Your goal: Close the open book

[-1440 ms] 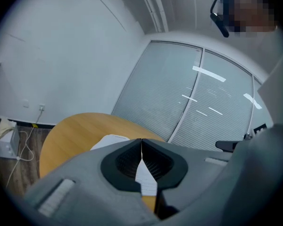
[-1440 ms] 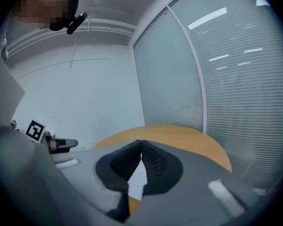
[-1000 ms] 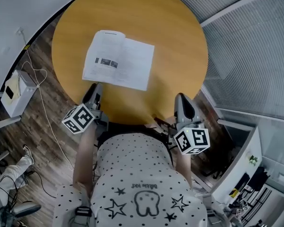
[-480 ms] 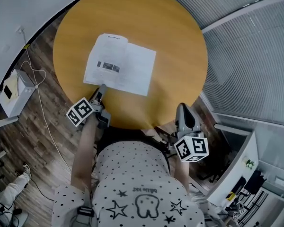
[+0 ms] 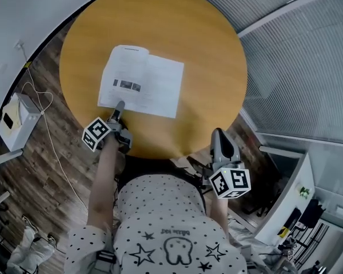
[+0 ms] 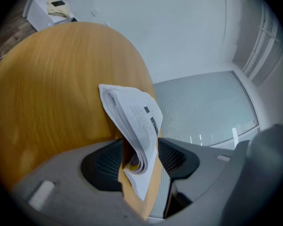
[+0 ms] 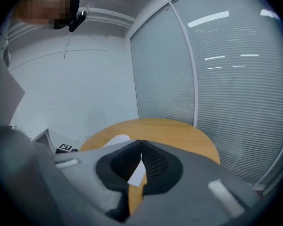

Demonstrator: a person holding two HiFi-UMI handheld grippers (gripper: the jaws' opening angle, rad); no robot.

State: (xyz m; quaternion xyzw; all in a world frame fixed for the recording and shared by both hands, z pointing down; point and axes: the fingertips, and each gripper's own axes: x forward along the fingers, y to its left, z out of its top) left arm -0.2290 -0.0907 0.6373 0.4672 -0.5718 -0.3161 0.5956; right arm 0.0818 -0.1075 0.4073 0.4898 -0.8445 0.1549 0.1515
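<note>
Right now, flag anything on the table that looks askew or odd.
Only the open book: it lies skewed, and its near corner curls inside the left claw, whose jaws have just been opening. Nothing spilled.

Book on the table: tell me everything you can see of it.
The book lies open and flat on the round wooden table, toward its near left side. It is a thin paper volume with white pages of printed text and small dark pictures on the left page. Its near left corner, a curled stack of pages, sits between the jaws of the left gripper, which have just been opening and stand apart, not clamped on it. Nothing else touches it.
</note>
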